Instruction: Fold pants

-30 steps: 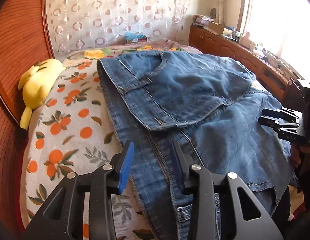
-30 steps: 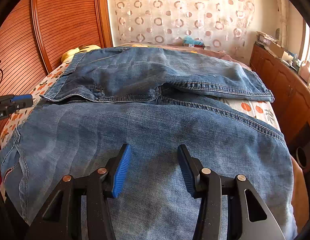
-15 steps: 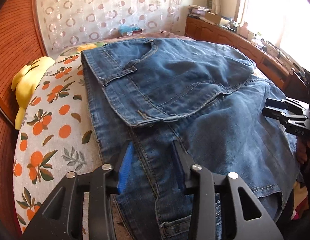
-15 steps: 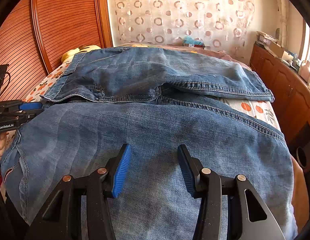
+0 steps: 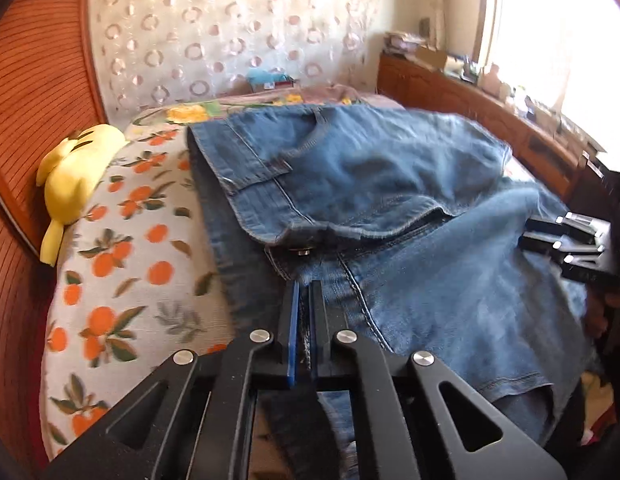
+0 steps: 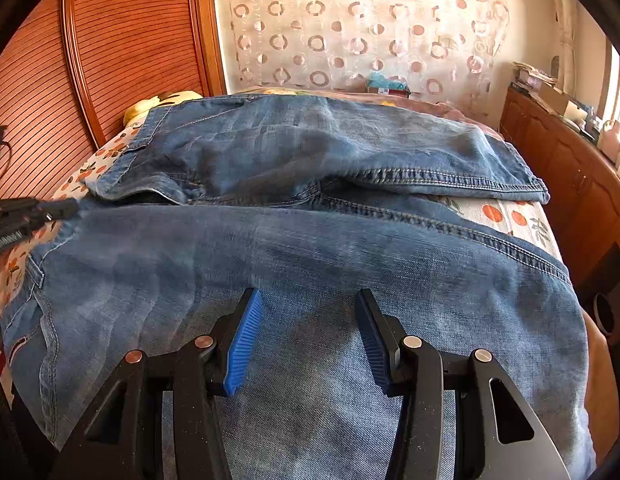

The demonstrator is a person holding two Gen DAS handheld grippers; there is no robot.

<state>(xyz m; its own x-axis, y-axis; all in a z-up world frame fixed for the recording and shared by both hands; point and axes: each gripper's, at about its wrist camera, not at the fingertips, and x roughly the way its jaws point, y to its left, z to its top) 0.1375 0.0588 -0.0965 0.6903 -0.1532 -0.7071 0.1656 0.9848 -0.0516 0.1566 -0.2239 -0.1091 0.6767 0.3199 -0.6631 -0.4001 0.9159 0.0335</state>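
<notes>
My left gripper has just closed, pinching the waistband of the blue jeans spread on the orange-print bed. My right gripper, at three o'clock in the left view, hovers half open over a leg, gripping nothing.

The jeans run off the bottom edge; their far leg blurs.
</notes>
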